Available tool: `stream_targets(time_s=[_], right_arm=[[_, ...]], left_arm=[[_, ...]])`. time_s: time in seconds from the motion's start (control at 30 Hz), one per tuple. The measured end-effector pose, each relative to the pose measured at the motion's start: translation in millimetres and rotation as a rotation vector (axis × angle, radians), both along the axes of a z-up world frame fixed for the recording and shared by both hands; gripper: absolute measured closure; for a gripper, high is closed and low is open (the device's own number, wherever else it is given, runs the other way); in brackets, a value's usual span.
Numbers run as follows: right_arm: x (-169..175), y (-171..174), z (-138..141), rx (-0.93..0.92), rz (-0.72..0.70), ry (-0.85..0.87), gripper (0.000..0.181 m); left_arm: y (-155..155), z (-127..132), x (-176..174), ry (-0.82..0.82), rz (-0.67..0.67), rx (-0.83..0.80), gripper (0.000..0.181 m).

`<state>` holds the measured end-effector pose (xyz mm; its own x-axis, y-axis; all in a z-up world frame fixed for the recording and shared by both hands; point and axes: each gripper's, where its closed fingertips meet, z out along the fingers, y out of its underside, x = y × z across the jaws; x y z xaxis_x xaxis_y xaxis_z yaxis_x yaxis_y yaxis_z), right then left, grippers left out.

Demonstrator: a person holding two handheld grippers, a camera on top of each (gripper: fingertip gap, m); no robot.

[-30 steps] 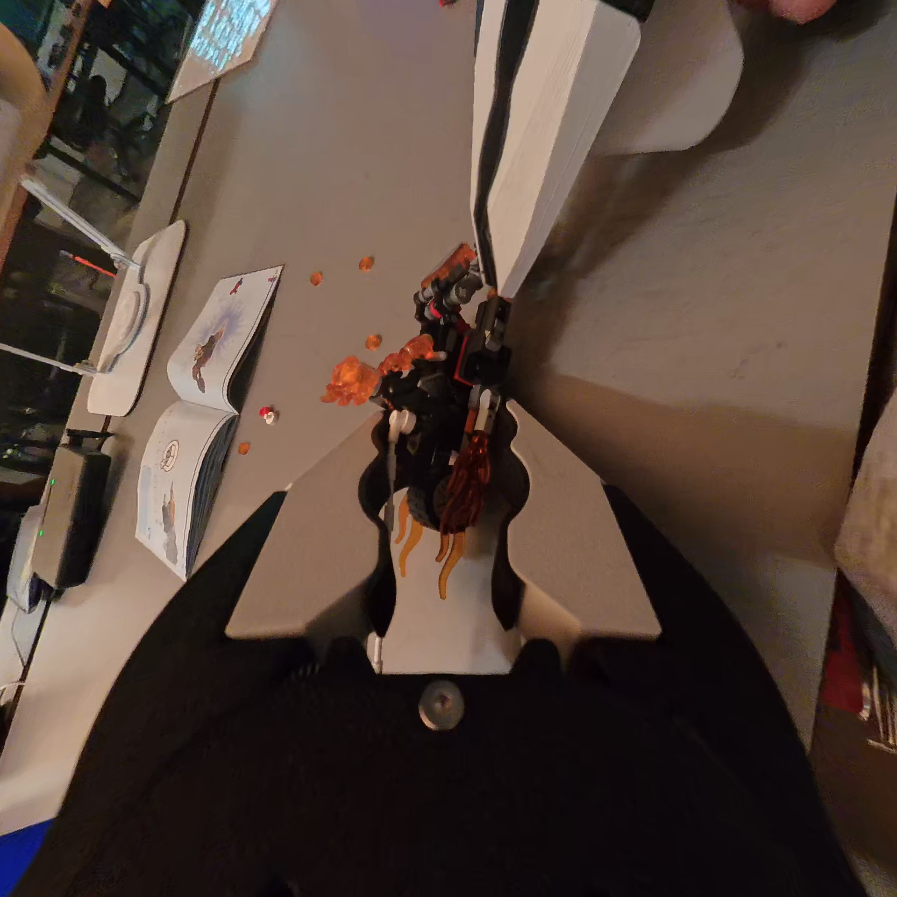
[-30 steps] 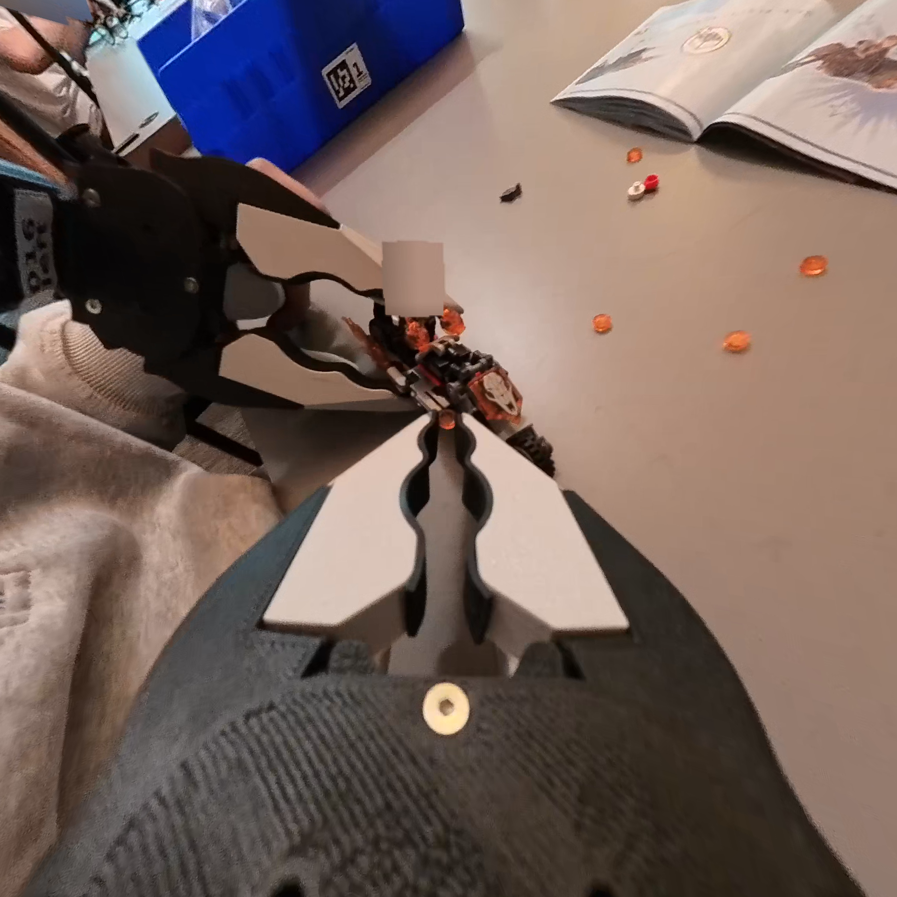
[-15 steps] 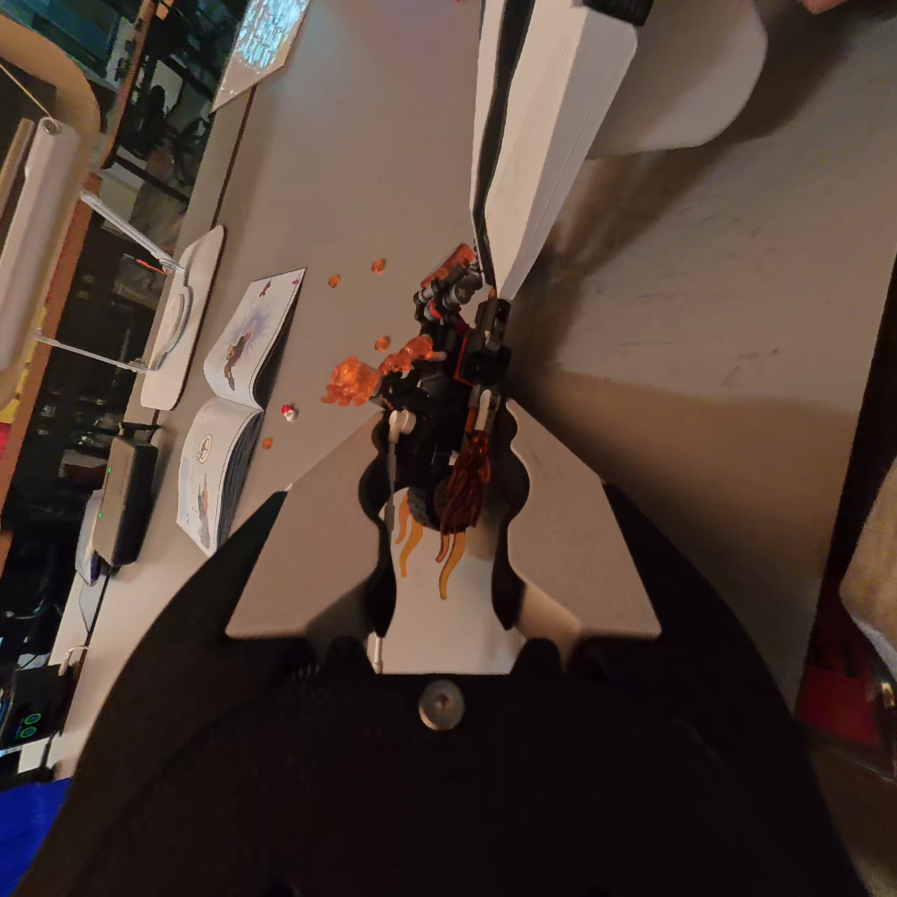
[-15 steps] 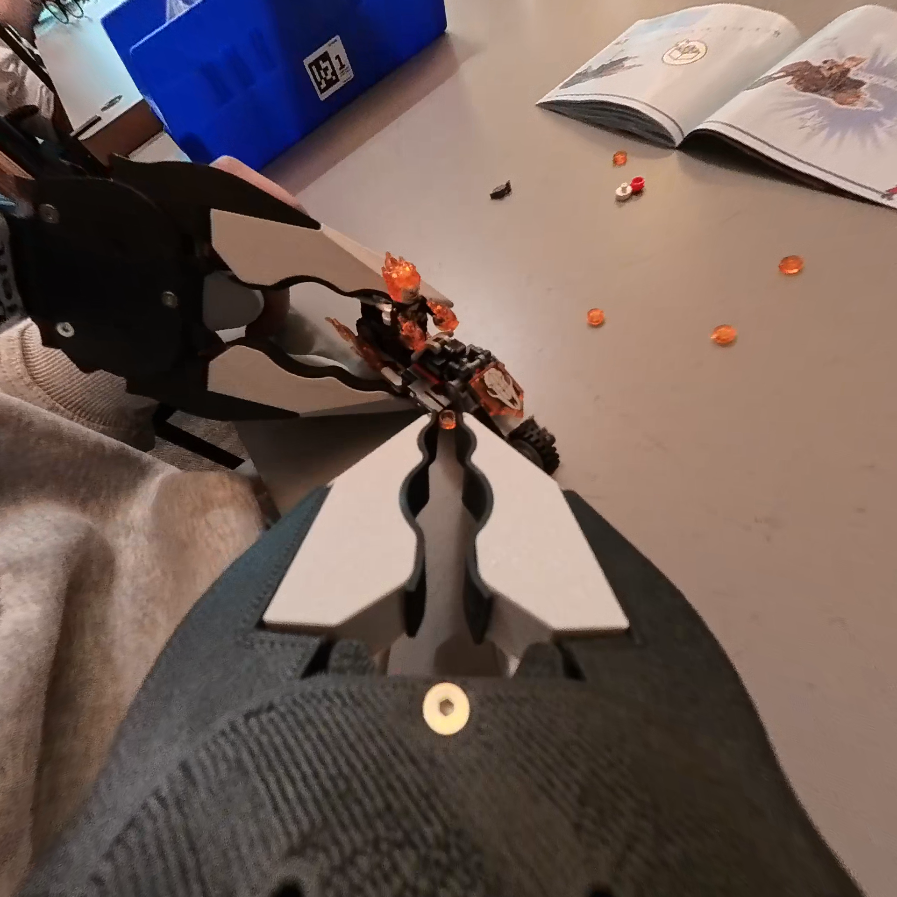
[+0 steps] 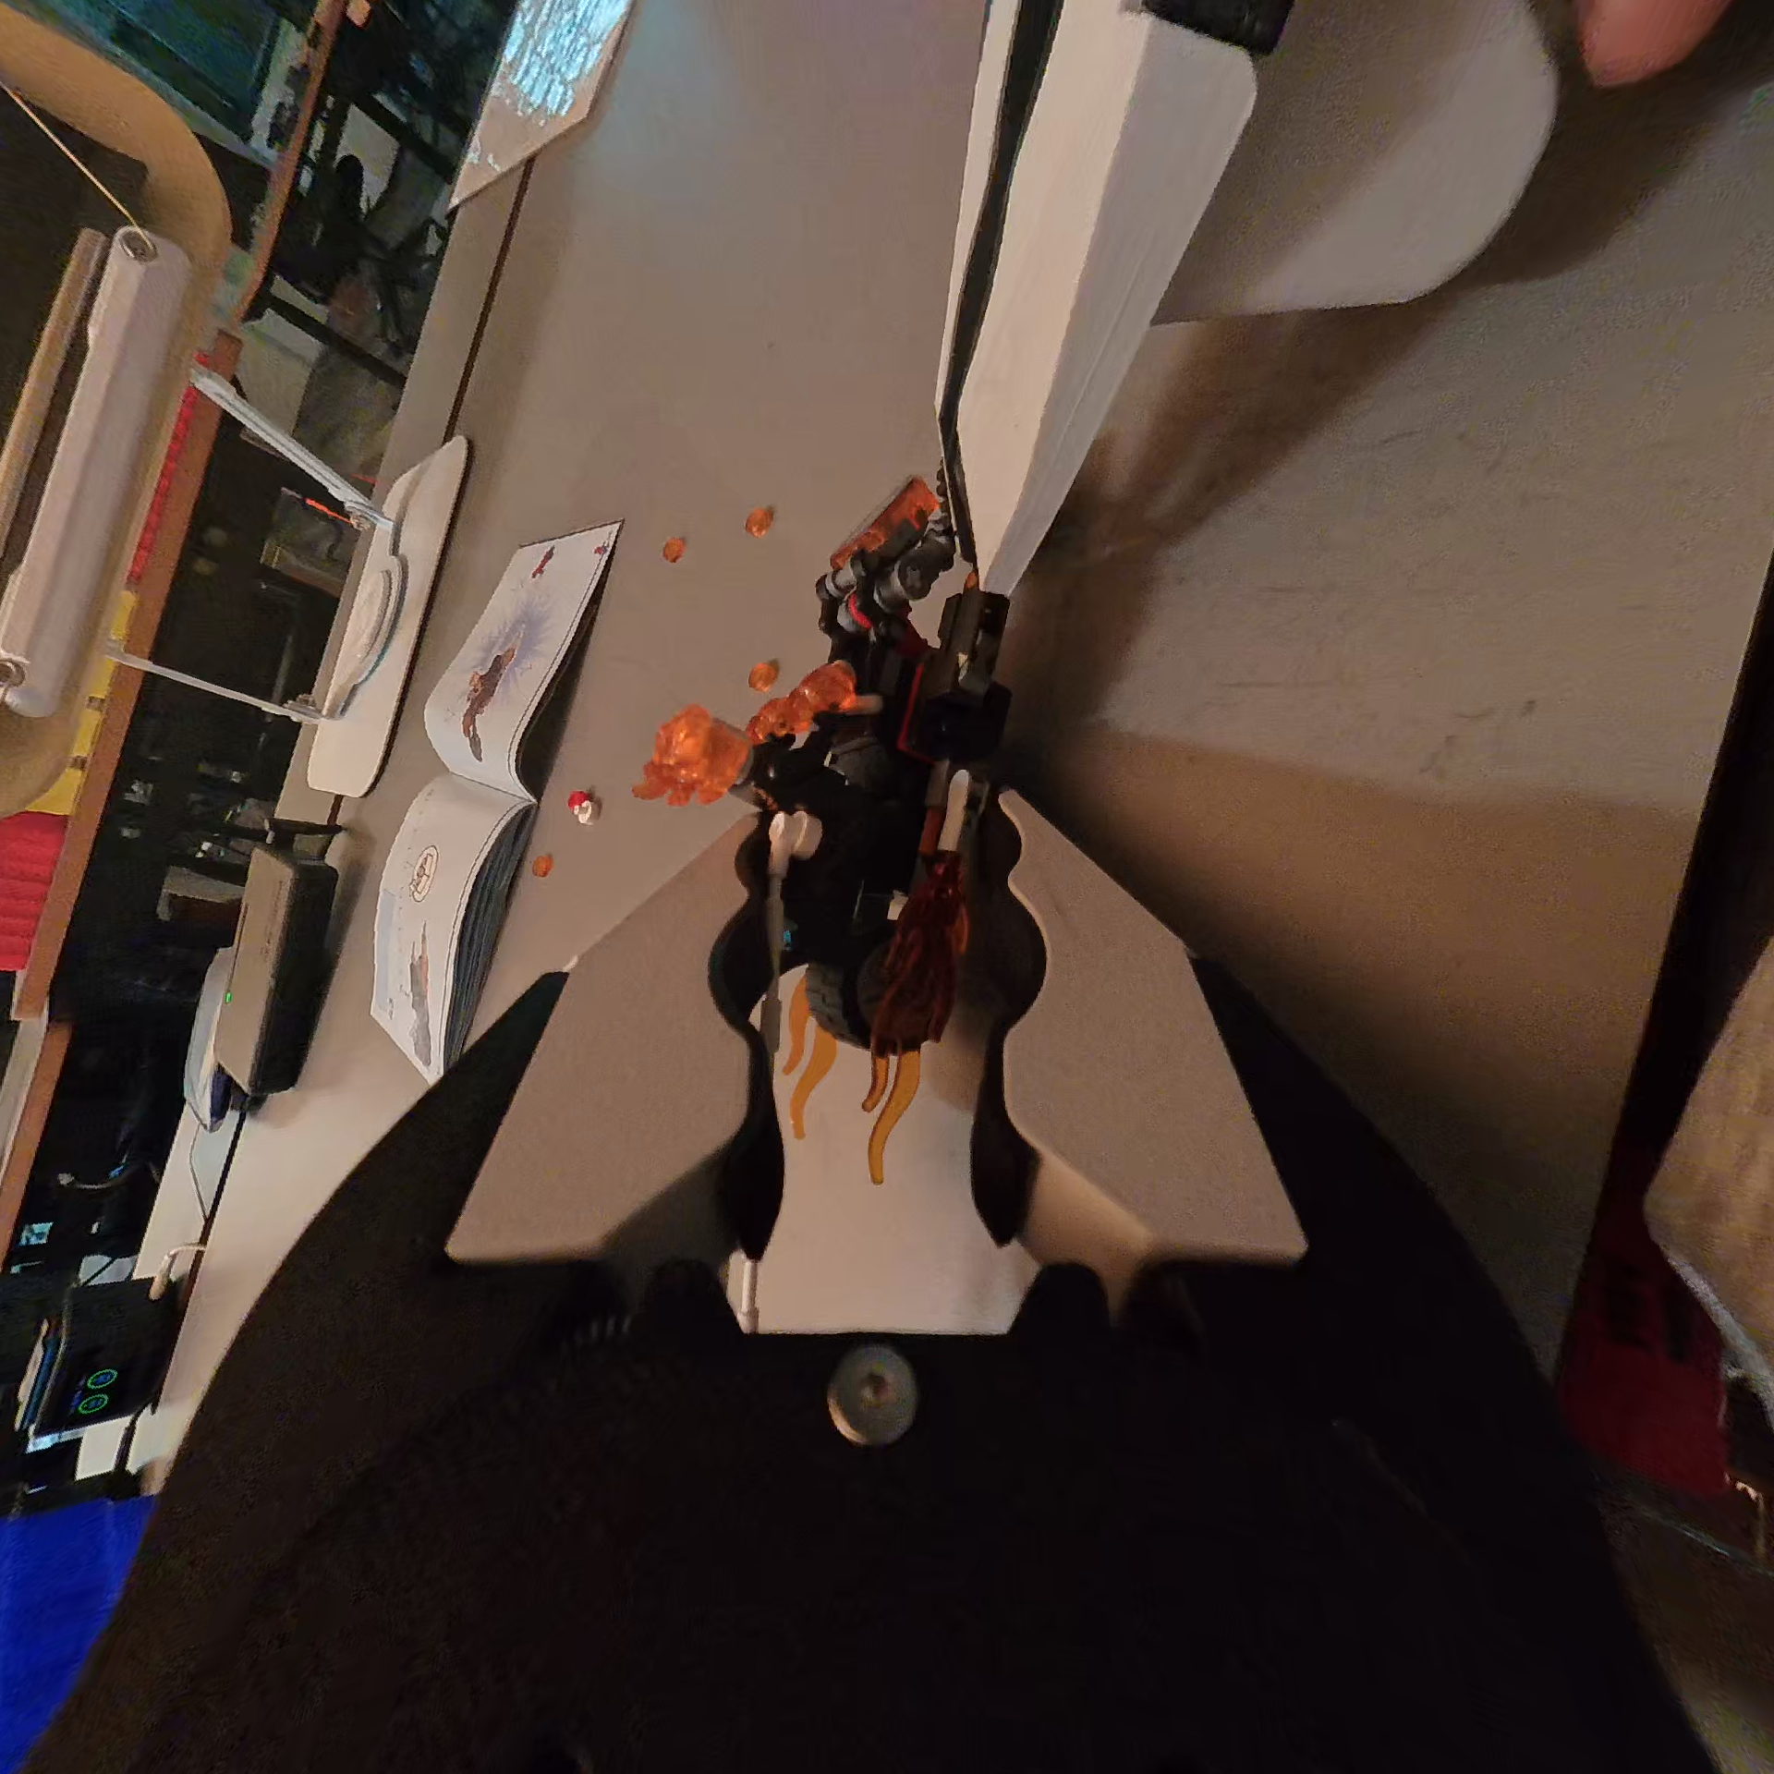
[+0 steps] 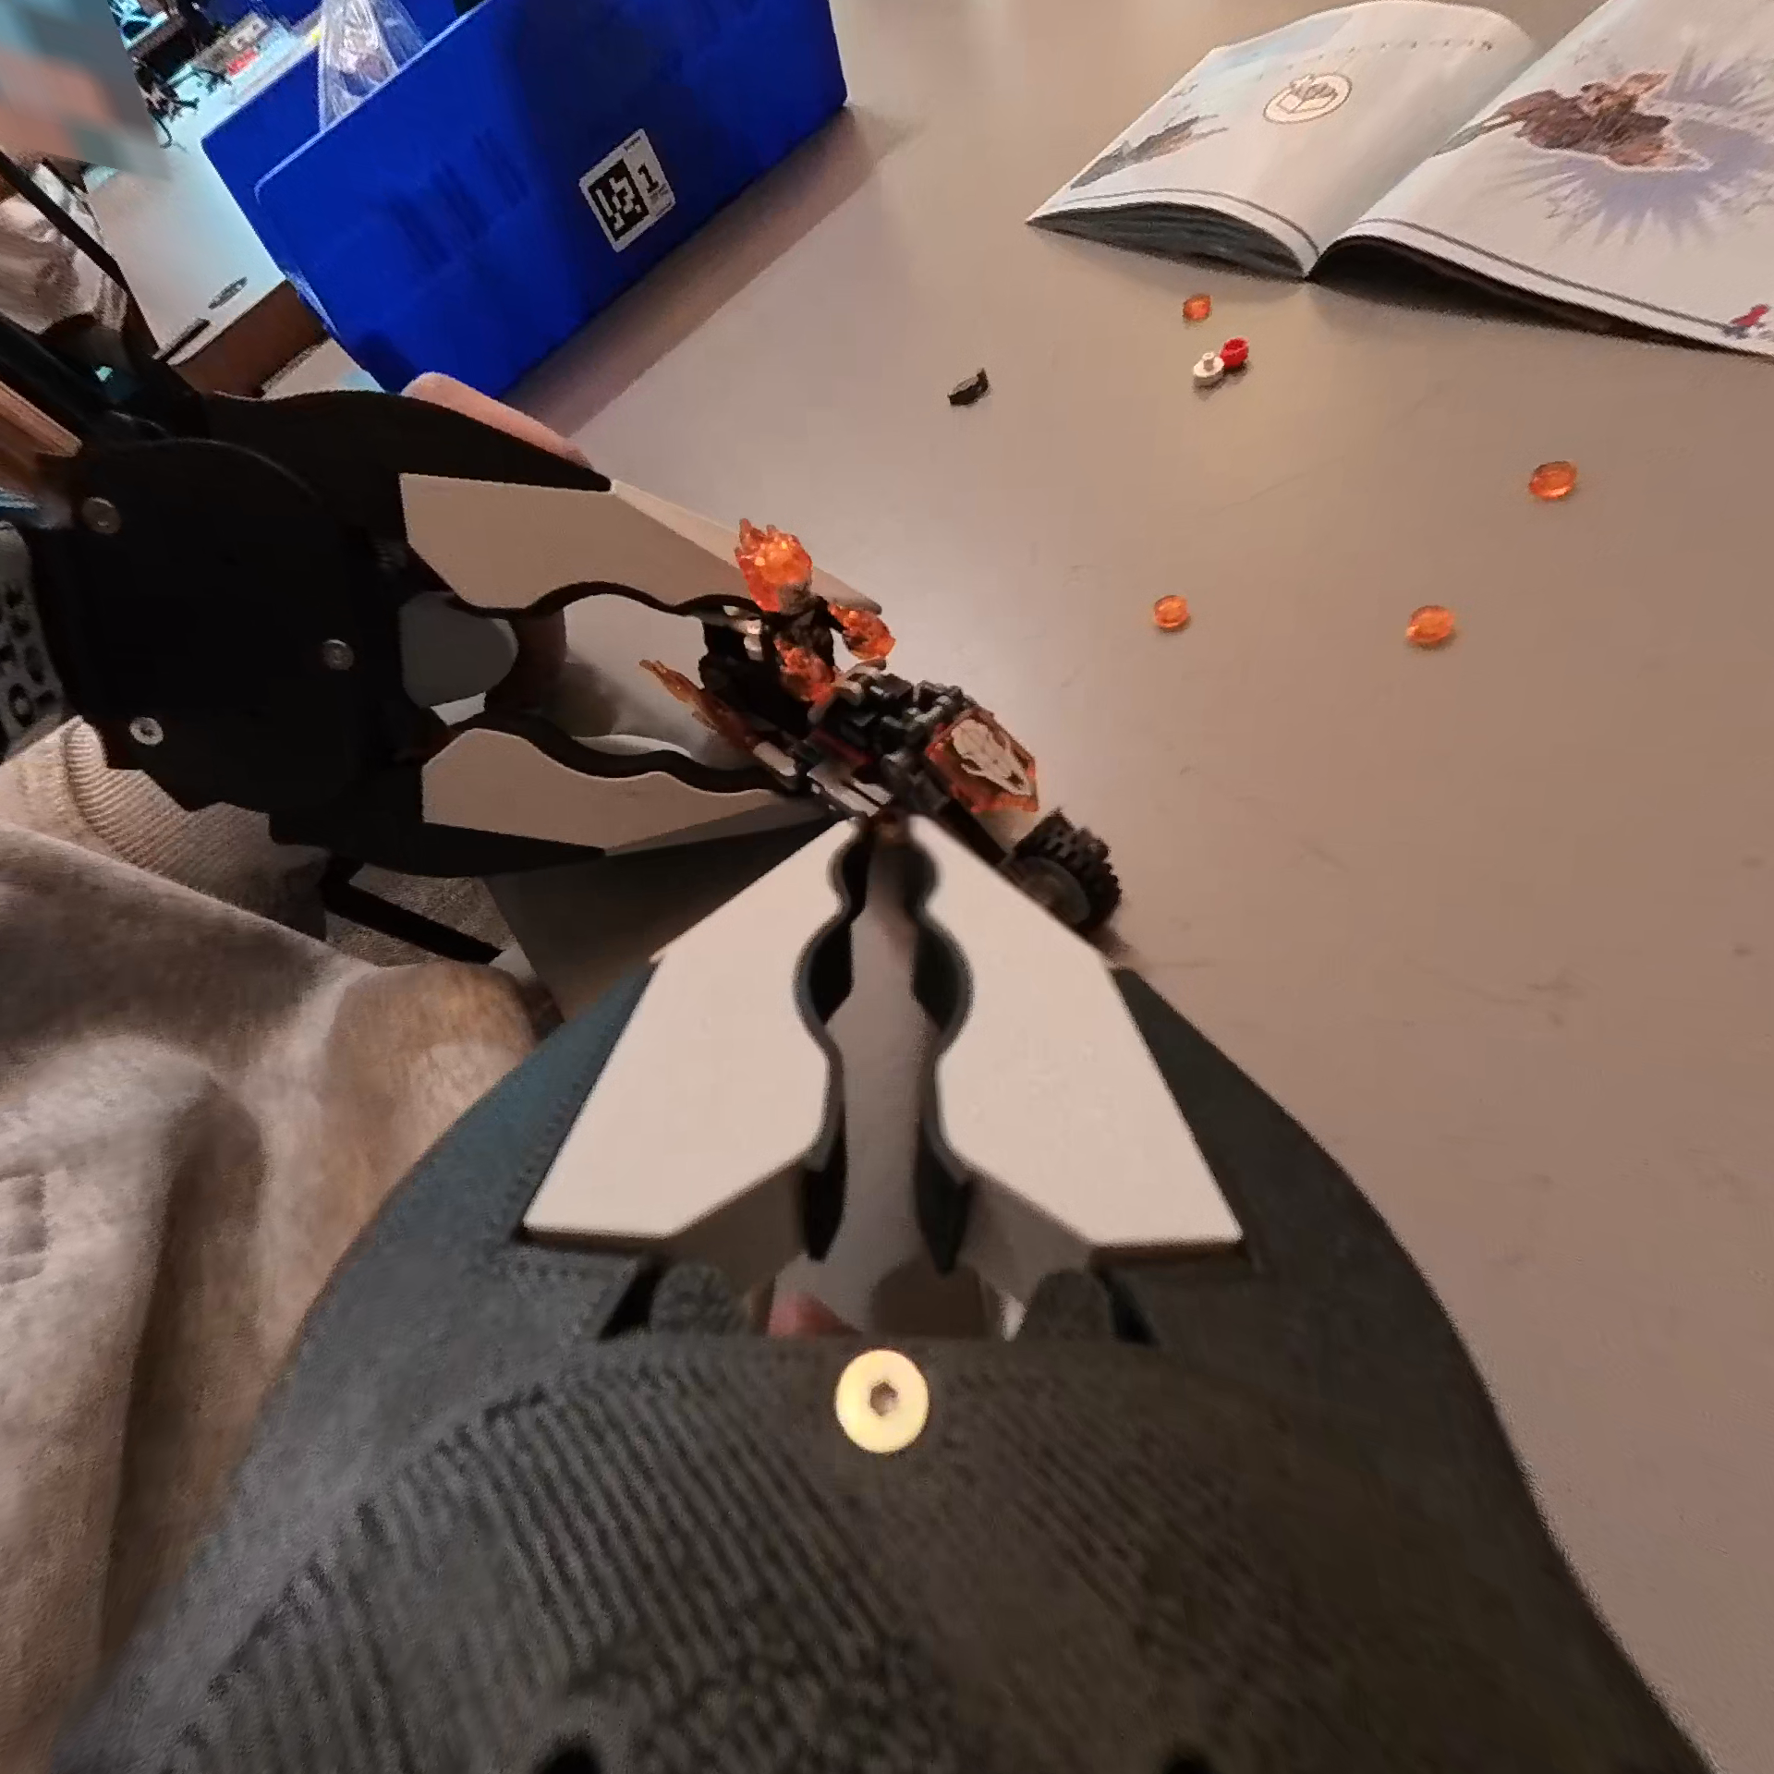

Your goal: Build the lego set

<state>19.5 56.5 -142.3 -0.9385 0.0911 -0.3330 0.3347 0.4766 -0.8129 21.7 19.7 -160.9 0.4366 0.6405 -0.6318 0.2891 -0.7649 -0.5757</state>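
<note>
- A smooth grey table (image 6: 1344,864) is carrying an open instruction booklet (image 6: 1440,163), scattered round translucent orange studs (image 6: 1430,626) and a blue plastic bin (image 6: 499,182) at its far edge.
- The left gripper (image 5: 878,816) is clamping the rear of the black-and-orange lego motorcycle with a flame-headed rider (image 6: 864,710), which is being held just above the table.
- The right gripper (image 6: 878,827) is pinching a tiny orange stud (image 6: 891,826) at its tips, touching the motorcycle's side.
</note>
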Motion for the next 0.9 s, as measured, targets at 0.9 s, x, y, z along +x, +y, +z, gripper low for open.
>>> stream_targets(time_s=[0.9], right_arm=[[-12.1,22.6,-12.0,0.084,0.013,0.066,0.159]], left_arm=[[-44.5,2.0,-5.8,-0.006,0.182,0.025,0.138]])
